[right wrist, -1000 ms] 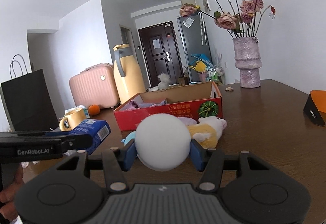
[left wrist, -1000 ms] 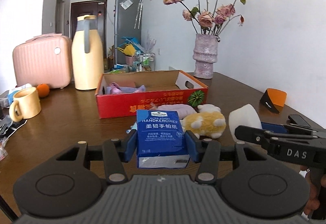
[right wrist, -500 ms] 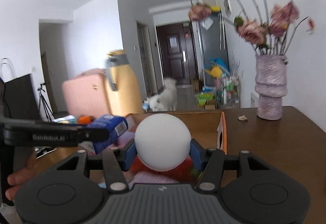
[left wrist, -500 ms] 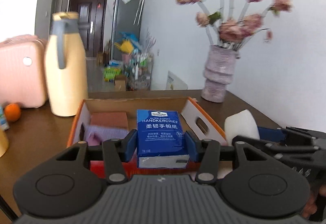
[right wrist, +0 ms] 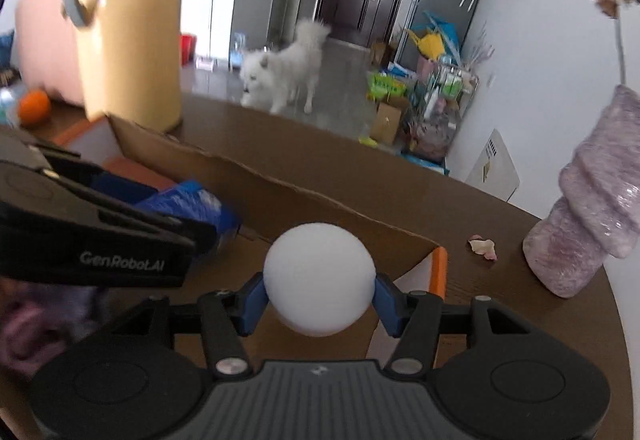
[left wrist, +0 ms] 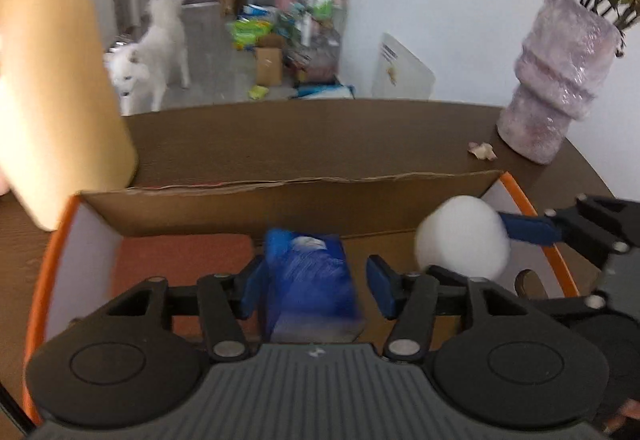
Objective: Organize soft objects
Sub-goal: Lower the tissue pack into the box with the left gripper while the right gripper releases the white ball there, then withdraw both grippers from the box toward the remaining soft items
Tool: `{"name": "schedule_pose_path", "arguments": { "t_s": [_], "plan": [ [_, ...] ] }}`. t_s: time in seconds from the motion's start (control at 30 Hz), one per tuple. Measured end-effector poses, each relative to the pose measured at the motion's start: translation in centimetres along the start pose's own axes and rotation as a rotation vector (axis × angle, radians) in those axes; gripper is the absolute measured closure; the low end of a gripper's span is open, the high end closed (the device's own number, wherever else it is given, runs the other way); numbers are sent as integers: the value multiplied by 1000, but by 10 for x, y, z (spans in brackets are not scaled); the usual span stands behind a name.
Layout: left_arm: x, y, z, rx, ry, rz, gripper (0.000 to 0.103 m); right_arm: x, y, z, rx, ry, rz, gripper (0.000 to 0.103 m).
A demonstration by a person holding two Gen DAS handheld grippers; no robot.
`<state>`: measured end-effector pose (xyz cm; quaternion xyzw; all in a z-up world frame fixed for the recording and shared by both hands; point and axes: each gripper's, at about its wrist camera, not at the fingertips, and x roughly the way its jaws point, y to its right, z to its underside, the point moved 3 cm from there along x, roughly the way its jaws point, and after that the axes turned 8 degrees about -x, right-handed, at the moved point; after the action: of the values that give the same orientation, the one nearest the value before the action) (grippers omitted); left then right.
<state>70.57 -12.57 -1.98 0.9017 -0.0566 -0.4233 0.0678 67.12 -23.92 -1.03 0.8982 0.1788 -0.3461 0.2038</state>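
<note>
As seen from the left wrist, the blue tissue pack (left wrist: 312, 280) is over the cardboard box (left wrist: 280, 196), between the left tool (left wrist: 314, 286)'s parted pads; light and crushable, its flat sides suit gripping. From the right wrist, the white foam ball (right wrist: 319, 279) is pinched in the right tool (right wrist: 319, 306) above the box's right end, light and squashy.

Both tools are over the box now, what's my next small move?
Probably open the right tool and drop the white foam ball into the cardboard box: it hangs over the box's right end, and the left tool looks already open around the blue tissue pack.
</note>
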Motion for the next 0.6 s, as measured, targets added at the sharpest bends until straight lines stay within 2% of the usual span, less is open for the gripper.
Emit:
{"name": "schedule_pose_path", "arguments": {
  "t_s": [0.03,0.07,0.17,0.3,0.43,0.6],
  "plan": [
    [2,-1,-2,6,0,8,32,8,-1,-1,-13,-15,9,35],
    [1,-3,-4,4,11,-1,32,15,0,-3,-20,-27,19,32],
    [-8,-6,-4,4,33,11,32,23,-2,-4,-20,-34,42,31],
    [-33,-5,-1,21,64,11,32,9,-1,-5,-3,0,47,31],
    [-78,-12,5,21,116,20,32,-23,0,-10,23,44,49,31],
    [-149,-24,32,55,204,8,32,-91,-2,-4,35,128,49,30]
  ]
}}
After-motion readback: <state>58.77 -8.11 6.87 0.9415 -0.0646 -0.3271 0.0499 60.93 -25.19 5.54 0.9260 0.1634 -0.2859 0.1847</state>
